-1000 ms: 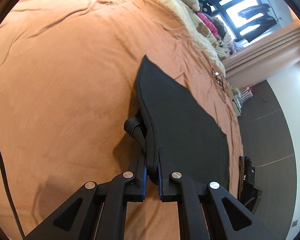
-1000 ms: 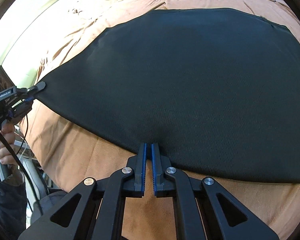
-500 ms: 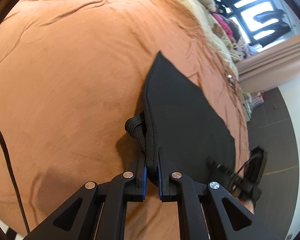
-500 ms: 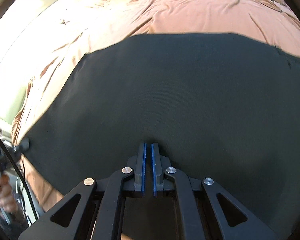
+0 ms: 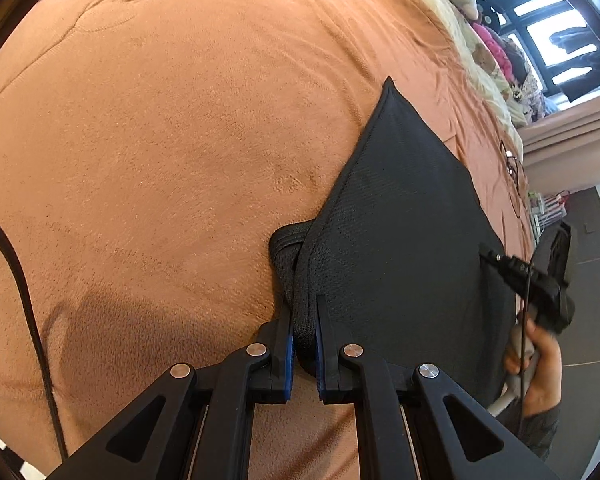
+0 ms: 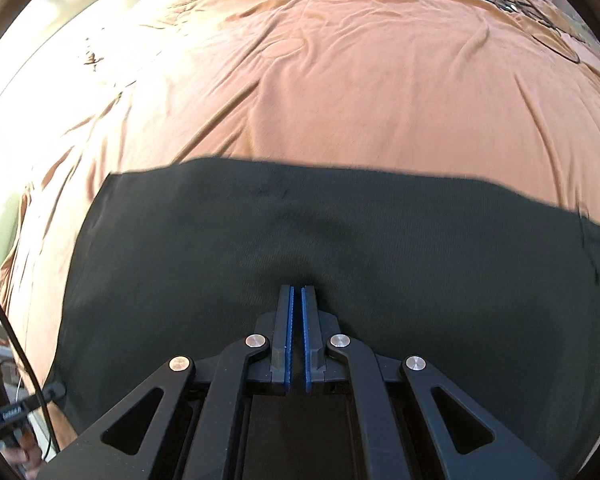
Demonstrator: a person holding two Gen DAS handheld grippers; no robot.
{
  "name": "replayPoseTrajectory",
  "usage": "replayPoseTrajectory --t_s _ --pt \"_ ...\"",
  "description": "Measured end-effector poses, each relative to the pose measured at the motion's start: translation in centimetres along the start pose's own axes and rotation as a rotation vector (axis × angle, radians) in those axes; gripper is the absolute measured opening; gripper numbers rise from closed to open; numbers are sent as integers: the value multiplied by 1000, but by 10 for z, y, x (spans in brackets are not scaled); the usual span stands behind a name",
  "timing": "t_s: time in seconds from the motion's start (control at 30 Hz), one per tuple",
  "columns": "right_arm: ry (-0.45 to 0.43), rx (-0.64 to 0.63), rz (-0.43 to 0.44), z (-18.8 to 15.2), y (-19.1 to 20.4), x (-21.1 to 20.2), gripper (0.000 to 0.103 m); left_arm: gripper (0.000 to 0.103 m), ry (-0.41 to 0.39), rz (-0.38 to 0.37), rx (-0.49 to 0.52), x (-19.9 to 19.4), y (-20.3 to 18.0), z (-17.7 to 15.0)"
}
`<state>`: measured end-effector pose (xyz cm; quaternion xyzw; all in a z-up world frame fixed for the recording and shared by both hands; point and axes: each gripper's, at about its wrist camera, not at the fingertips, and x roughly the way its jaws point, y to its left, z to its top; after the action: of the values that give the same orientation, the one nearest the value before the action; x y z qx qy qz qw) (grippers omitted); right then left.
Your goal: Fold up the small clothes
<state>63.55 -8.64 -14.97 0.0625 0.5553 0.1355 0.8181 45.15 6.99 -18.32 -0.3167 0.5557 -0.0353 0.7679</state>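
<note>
A black garment point(image 5: 404, 232) lies on the orange bedspread point(image 5: 180, 140). My left gripper point(image 5: 304, 320) is shut on its thick bunched edge, which bulges out beyond the blue pads. In the right wrist view the black garment point(image 6: 340, 232) fills the lower half. My right gripper point(image 6: 297, 292) is shut, and the cloth puckers at its tips. From the left wrist view, the right gripper point(image 5: 496, 258) sits at the garment's right edge, held by a hand point(image 5: 540, 364). The left gripper point(image 6: 56, 392) shows at the garment's lower left corner.
Bare orange bedspread point(image 6: 340, 80) stretches beyond the garment. A pair of glasses and thin cables point(image 6: 520, 4) lie at the far right of the bed. Stuffed toys and pillows point(image 5: 484, 40) line the head end. A black cable point(image 5: 20, 280) hangs at the left.
My right gripper swept across with the garment's edge, so more bare bedspread shows ahead of it. It and its hand came into the left view. The left gripper sank slightly, keeping its hold.
</note>
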Motion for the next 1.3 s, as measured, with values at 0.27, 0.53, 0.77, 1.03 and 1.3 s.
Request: replayPoseTrajectory --t_s 0.27,0.53,0.77,1.03,1.3 --pt "-43 2 -28 39 0 2 0 8 5 -17 4 0 1 3" --pt "-35 -24 90 -20 10 -55 1 8 -23 -71 44 -23 -24 8" --pt "24 6 209 -98 15 -65 1 8 -72 -117 147 -50 -81 18" --pt "41 29 271 -160 18 -64 1 8 -98 -131 260 -65 -146 20" --pt "26 92 358 -194 13 -62 1 8 -93 -157 396 -64 -215 8"
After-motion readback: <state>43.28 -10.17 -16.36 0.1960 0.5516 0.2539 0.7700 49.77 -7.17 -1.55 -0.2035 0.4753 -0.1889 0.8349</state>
